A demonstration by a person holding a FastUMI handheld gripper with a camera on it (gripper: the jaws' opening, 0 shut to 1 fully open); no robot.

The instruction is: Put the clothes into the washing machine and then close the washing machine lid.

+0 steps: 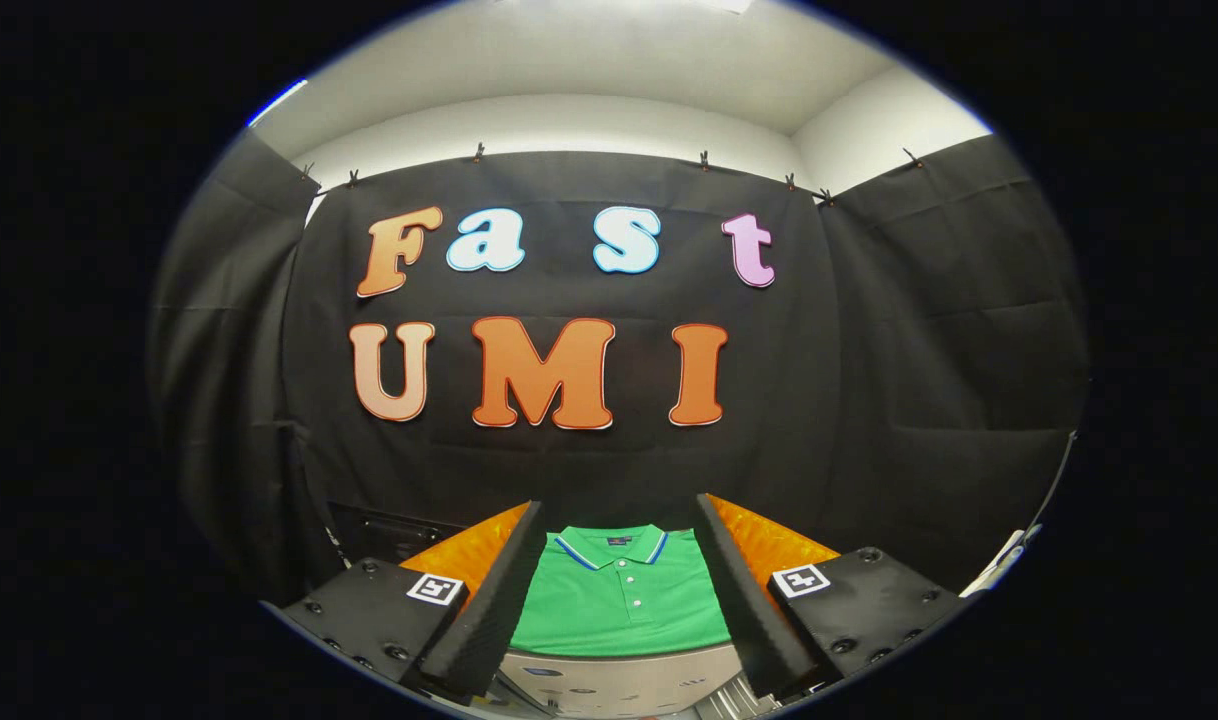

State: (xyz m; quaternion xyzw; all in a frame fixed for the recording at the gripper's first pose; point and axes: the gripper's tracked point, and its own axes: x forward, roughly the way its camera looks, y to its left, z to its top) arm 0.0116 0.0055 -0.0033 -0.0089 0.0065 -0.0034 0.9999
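While fingers spread wide — green polo shirt lies between.

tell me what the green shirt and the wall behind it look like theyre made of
Green shirt: looks like a matte knit fabric, polo style, with a striped collar and small buttons. Wall: black cloth, matte, with creases and clips along its top edge. The claw is open, its fingers either side of the shirt, not touching it.
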